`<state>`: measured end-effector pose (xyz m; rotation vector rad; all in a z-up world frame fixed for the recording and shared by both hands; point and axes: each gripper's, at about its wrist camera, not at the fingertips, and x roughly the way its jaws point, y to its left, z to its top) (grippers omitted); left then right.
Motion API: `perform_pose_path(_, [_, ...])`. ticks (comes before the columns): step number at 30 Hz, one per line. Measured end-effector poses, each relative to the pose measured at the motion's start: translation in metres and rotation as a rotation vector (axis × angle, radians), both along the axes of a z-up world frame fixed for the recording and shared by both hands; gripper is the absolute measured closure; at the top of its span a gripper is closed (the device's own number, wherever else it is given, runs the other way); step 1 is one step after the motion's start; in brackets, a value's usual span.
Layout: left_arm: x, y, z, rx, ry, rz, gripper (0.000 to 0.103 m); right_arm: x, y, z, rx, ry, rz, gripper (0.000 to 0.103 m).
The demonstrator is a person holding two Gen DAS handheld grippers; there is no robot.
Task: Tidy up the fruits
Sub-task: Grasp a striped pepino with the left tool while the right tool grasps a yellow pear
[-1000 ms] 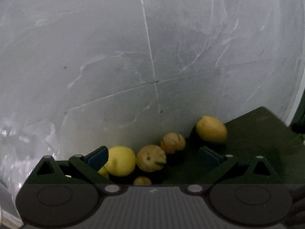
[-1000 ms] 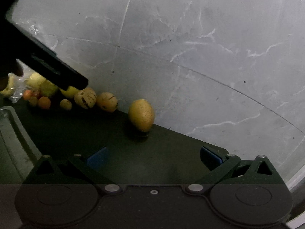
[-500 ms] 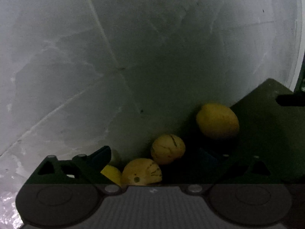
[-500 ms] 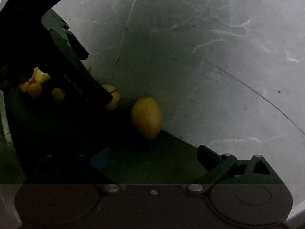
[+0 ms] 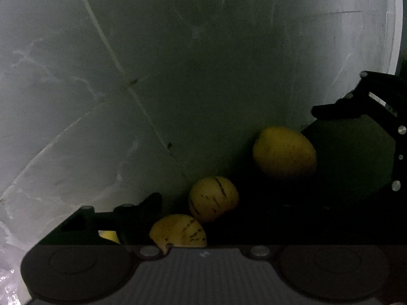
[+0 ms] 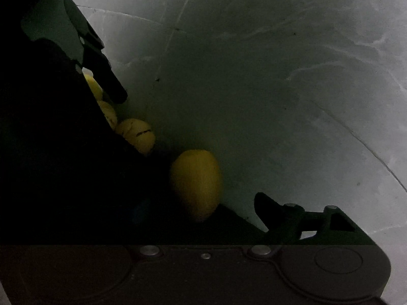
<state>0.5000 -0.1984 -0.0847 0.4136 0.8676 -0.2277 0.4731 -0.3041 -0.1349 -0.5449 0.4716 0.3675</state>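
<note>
While both views are dim, the fruits stand out along the edge where a dark tabletop [image 5: 356, 157] meets a pale marbled wall [image 5: 203, 50]. No brand, label or writing can be read anywhere.

In the left wrist view, a plain yellow fruit [image 5: 284, 151] sits right of centre, a striped yellow fruit [image 5: 213, 198] lies lower and to its left, and a second striped fruit [image 5: 178, 230] shows at the bottom centre, partly cut off by the gripper body. A sliver of another yellow fruit [image 5: 108, 235] peeks out behind the left finger. The left gripper [image 5: 206, 218] has its jaws spread — only the left finger is clear, the right one lost in shadow — and the second striped fruit lies between them, not pinched. The right gripper [image 5: 361, 109] enters this view at the right edge.

The right wrist view shows what the other cannot: the plain yellow fruit [image 6: 195, 183] is egg-shaped and stands on its narrow end in the lower centre, just left of the right gripper's [image 6: 201, 211] visible finger. Its jaws look spread, though the left finger is swallowed by darkness. The striped yellow fruit [image 6: 137, 133] sits up and left — beyond it the left gripper [image 6: 96, 58] slants down from the upper left.
</note>
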Motion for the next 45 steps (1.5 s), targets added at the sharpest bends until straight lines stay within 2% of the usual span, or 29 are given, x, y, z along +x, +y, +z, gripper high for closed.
perform_pose_path(6, [0.015,-0.006,-0.001,-0.001,0.036,0.015,0.033,0.012,0.001,-0.006,0.004,0.032,0.007,0.028])
perform_pose_path(10, [0.023,-0.005,0.000,-0.019,0.056,0.027,0.038,0.014,-0.003,-0.005,0.016,0.029,0.017,0.030])
perform_pose_path(14, [0.028,-0.008,0.000,-0.032,0.075,0.030,0.047,0.022,-0.004,-0.006,0.042,0.034,0.005,0.032])
perform_pose_path(15, [0.031,-0.008,0.002,-0.039,0.080,0.032,0.051,0.023,-0.004,-0.006,0.049,0.037,0.002,0.034])
perform_pose_path(17, [0.028,-0.001,0.010,-0.053,0.086,0.039,0.052,0.025,-0.004,-0.004,0.054,0.041,0.004,0.043])
perform_pose_path(19, [0.028,-0.001,0.009,-0.055,0.087,0.040,0.052,0.024,-0.004,-0.003,0.062,0.048,0.017,0.049])
perform_pose_path(23, [0.019,-0.002,-0.003,-0.071,0.089,0.042,0.053,0.018,-0.008,-0.002,0.063,0.041,0.014,0.049])
perform_pose_path(27, [0.015,0.002,-0.002,-0.096,0.086,0.035,0.054,0.019,-0.017,-0.003,0.076,0.046,0.011,0.049])
perform_pose_path(31, [0.003,0.003,0.006,-0.105,0.066,0.024,0.054,0.010,-0.022,-0.002,0.077,0.049,0.011,0.049])
perform_pose_path(45, [-0.056,0.022,0.029,-0.224,0.021,0.082,0.055,-0.048,-0.023,0.022,0.112,0.065,-0.034,0.049])
